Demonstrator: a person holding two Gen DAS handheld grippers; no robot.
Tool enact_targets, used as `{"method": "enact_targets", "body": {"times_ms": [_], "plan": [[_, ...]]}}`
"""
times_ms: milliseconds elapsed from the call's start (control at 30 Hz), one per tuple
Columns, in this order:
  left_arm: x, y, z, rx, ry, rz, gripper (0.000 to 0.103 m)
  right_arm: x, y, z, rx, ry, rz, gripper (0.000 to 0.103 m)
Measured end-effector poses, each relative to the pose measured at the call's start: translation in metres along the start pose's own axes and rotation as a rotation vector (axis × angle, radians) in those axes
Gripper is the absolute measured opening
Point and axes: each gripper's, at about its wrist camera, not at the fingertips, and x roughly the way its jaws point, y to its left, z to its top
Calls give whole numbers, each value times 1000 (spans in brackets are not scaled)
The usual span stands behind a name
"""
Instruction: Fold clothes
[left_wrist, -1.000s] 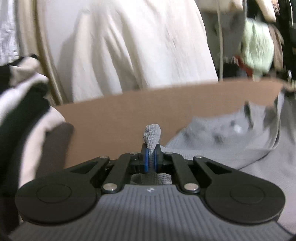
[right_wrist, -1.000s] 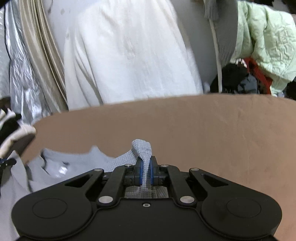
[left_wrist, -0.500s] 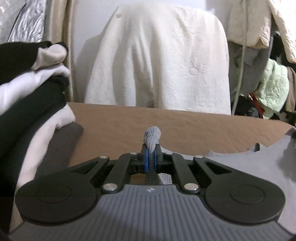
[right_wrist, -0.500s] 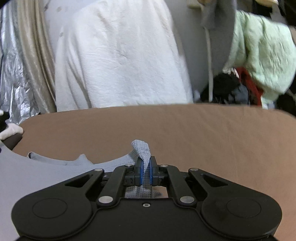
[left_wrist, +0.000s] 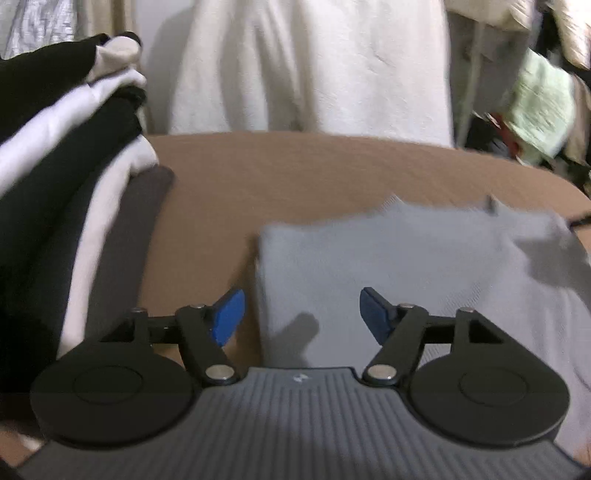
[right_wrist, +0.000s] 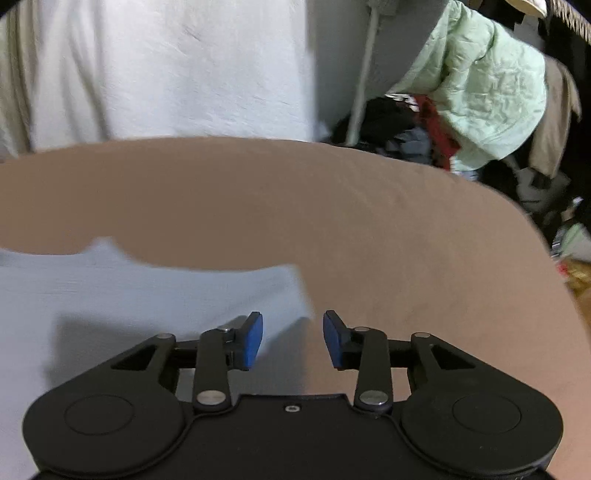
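Grey shirt laid flat on brown desk, beside stack. Left claw and right claw spread apart, nothing held. Fold judged laid; next edge to be gripped.

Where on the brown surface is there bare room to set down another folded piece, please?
Bare brown surface runs right of the grey garment and beyond its far edge, up to the hanging white cloth. A narrower strip lies between the garment and the black-and-white stack, where the left side is crowded.
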Motion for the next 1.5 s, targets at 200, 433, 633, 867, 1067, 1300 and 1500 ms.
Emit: {"method": "enact_targets", "body": {"times_ms": [200, 433, 633, 867, 1067, 1300, 1500], "plan": [[8, 3, -48, -55, 210, 151, 69, -52, 17, -78, -135, -5, 112, 63], [-35, 9, -59, -152, 288, 104, 68, -88, -32, -137, -54, 157, -48, 57], [-62, 14, -87, -367, 358, -126, 71, -148, -61, -168, 229, 123, 56, 61], [-48, 39, -111, -686, 287, -284, 63, -107, -83, -231, 924, 192, 519, 70], [-54, 25, -99, -535, 221, -213, 10, -98, -73, -211, 814, -24, 392, 14], [-47, 30, -98, -553, 270, -220, 10, -143, -68, -180, 502, -203, 264, 6], [-49, 12, -99, -491, 304, -181, 11, -103, -76, -214, 613, -104, 248, 7]]}}
